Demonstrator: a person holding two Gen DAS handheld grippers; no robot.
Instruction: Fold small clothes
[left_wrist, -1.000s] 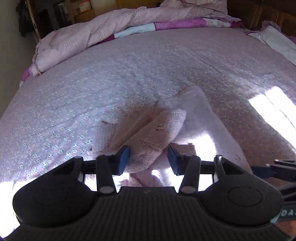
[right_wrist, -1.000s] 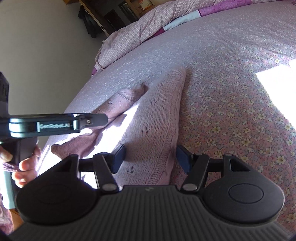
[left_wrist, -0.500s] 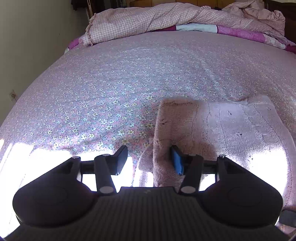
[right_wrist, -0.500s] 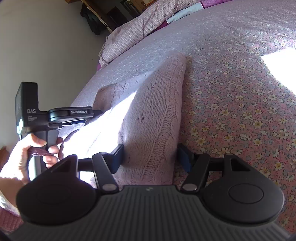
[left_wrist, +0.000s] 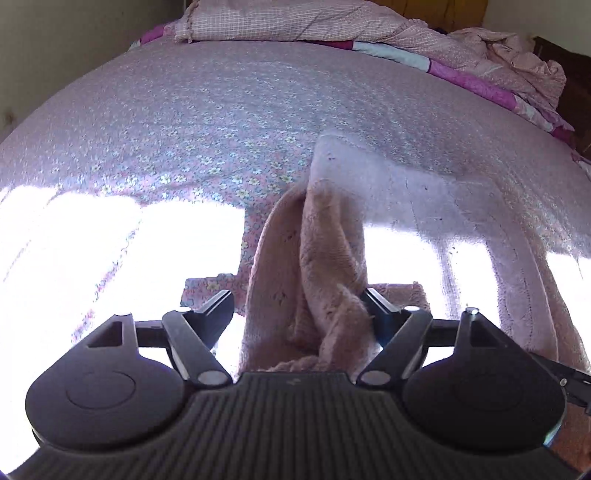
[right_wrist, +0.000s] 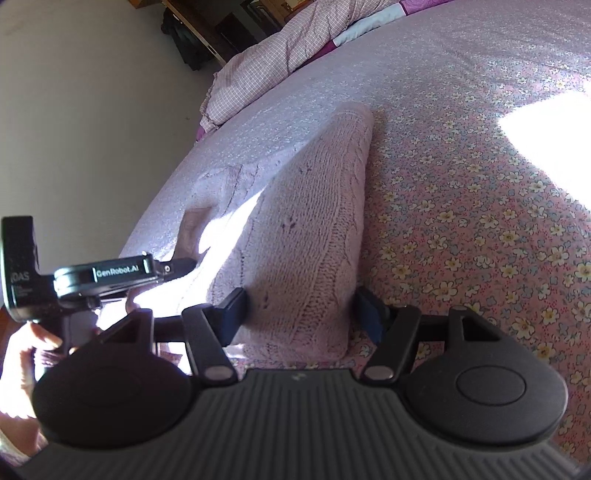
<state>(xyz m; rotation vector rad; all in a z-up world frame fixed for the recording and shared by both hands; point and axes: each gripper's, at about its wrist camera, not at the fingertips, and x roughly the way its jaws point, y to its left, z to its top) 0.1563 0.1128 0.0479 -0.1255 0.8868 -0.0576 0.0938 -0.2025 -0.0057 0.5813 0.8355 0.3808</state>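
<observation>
Pink knit sweater (right_wrist: 306, 229) laid on floral bedsheet (right_wrist: 480, 206), partly folded, sunlit in patches. Left gripper (left_wrist: 299, 306) pointed steeply down at sweater's near edge; jaws just opened further, standing wide. Bunched sleeve fold (left_wrist: 325, 266) hanging between them, brushing the right finger (left_wrist: 373, 306), clear of the left; no clamp seen. Right gripper (right_wrist: 301, 306) set over the sweater's folded end, jaws parted, knit between them; left finger (right_wrist: 232, 306) touching the fabric, right finger apart, so no firm grip. Left gripper also seen in right wrist view (right_wrist: 181, 266), held by a hand (right_wrist: 26, 350). Checked quilt (left_wrist: 280, 18) heaped at bed's far edge.
</observation>
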